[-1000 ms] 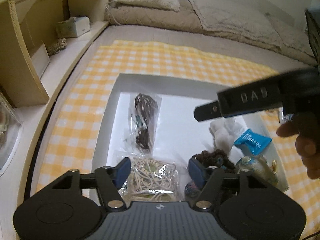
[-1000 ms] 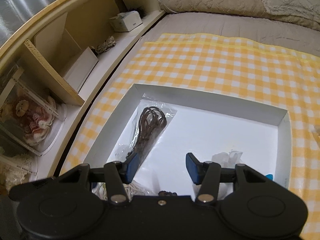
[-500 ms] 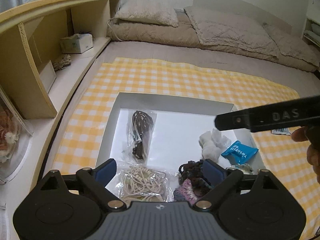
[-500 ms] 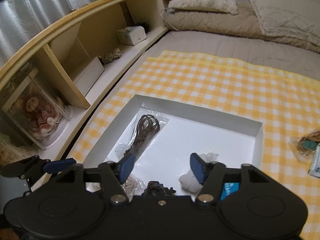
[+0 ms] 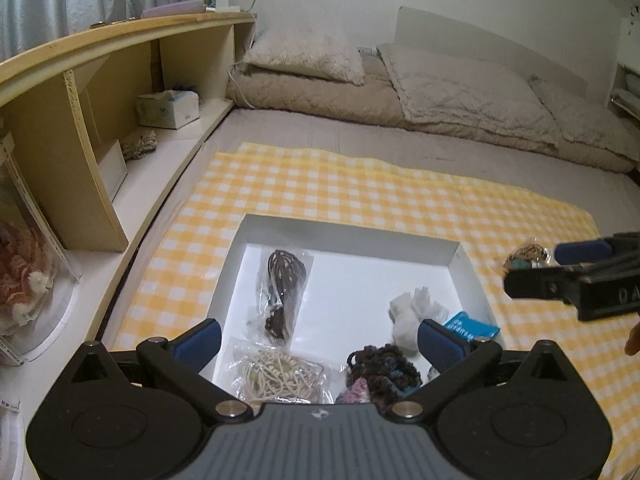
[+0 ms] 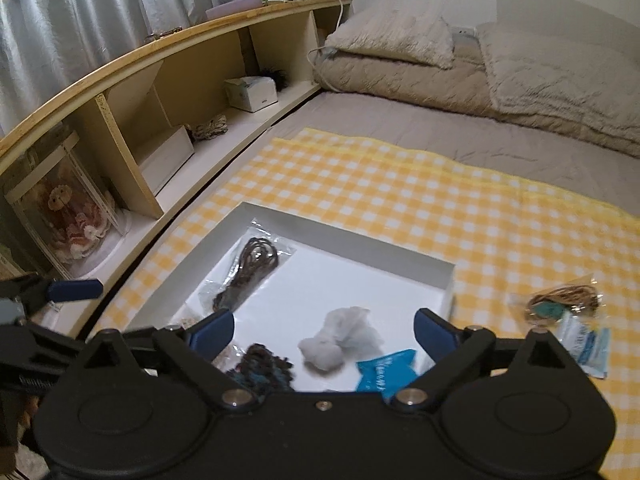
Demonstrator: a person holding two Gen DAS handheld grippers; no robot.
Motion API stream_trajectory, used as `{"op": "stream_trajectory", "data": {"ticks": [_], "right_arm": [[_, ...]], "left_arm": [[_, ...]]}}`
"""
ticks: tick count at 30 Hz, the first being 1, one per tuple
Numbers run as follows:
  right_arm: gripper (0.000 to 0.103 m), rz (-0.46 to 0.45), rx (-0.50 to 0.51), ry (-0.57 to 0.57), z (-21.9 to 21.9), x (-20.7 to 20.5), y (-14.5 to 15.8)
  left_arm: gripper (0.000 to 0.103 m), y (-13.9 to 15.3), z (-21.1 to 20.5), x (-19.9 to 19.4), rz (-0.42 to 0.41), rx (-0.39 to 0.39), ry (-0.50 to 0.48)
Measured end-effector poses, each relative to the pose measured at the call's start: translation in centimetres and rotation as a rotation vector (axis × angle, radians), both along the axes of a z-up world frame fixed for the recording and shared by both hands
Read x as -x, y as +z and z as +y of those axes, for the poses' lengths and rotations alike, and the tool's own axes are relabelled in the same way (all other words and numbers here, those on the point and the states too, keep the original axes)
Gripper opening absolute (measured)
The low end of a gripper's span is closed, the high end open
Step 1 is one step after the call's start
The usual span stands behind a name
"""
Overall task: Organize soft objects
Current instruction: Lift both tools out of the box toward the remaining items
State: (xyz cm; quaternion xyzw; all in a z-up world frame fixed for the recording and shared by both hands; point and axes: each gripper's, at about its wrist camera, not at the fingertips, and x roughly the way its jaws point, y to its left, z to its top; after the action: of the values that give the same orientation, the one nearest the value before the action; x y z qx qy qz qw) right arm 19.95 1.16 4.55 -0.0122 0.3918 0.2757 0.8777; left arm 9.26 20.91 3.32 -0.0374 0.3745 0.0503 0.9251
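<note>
A shallow white box [image 5: 352, 234] [image 6: 352, 236] lies on a yellow checked cloth [image 5: 400, 192]. In it lie a bagged dark brown cord [image 5: 284, 280] [image 6: 250, 270], a bagged beige cord [image 5: 276, 374], a white cloth bundle [image 5: 414, 310] [image 6: 340, 338], a blue packet [image 5: 470, 326] [image 6: 382, 372] and a dark knitted piece [image 5: 384, 370] [image 6: 260, 370]. My left gripper [image 5: 318, 344] is open and empty above the box's near edge. My right gripper [image 6: 322, 330] is open and empty over the box. Outside the box to the right lie a bagged tan cord [image 6: 560, 300] [image 5: 526, 256] and a pale blue packet [image 6: 586, 344].
A wooden shelf unit [image 6: 160, 112] runs along the left, with a tissue box [image 5: 168, 109] and a bagged doll [image 6: 66, 216]. Beige bedding and pillows [image 5: 440, 92] lie at the back. The right gripper's body [image 5: 576, 280] shows at the right of the left wrist view.
Both grippers have lifted and pulled back from the box and opened wider. The right gripper has moved to the right, bringing the items outside the box into view.
</note>
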Motion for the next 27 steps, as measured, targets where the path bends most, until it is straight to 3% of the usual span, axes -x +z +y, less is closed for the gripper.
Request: {"op": "stream_trajectory", "data": {"ticks": [18,27], "right_arm": [[0.103,-0.102,0.022,-0.070,-6.2,1.0,0.5],[0.103,-0.129,0.019,-0.182,-11.5,-0.6,0.7]], "left_arm": [[0.103,1.3,-3.5,-2.3,-0.089,0.010,0.008],[0.103,1.4,-7.4,-5.5,-0.121,0.015,-0.036]]}}
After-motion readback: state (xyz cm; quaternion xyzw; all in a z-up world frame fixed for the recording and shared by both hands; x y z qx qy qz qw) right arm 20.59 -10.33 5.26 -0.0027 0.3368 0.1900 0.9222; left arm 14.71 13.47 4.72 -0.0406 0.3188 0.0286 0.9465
